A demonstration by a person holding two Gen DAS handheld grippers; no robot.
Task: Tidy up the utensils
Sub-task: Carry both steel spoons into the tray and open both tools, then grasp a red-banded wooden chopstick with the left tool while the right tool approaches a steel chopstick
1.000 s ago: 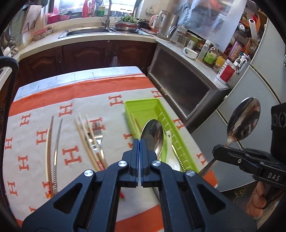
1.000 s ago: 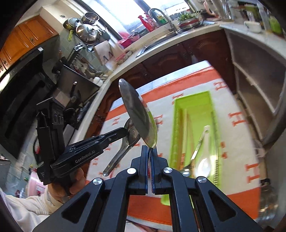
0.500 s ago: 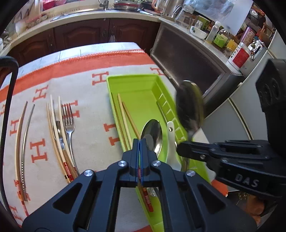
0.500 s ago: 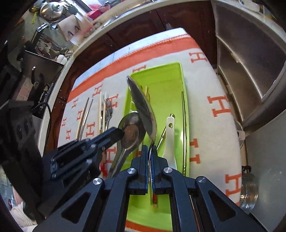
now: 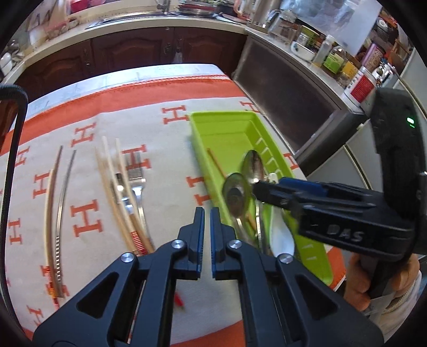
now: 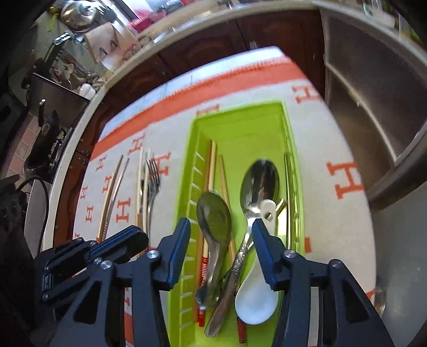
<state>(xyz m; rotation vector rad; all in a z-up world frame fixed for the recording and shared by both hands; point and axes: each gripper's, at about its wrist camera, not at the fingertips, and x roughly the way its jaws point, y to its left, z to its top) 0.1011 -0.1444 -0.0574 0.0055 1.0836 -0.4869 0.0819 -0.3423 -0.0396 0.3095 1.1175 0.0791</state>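
Observation:
A lime green tray point(image 6: 240, 120) point(image 5: 221, 125) lies on the orange-and-white cloth. In it lie two metal spoons point(image 6: 213, 213) point(image 6: 260, 178), a white ceramic spoon point(image 6: 256, 296) and several chopsticks point(image 6: 210, 170). My right gripper point(image 6: 221, 235) is open and empty just above the tray's near half. My left gripper point(image 5: 207, 213) is slightly open and empty over the cloth beside the tray's left wall. A fork point(image 5: 136, 173) and more chopsticks point(image 5: 112, 170) lie on the cloth to the left.
Two curved thin utensils point(image 5: 57, 192) lie at the far left of the cloth. A metal cabinet point(image 5: 293, 106) stands close to the table's right edge. Dark wooden cupboards and a sink counter point(image 5: 133, 24) are behind.
Both grippers have opened and let go of their metal spoons, which now lie in the tray. The left gripper has shifted left off the tray; the right has come lower over it.

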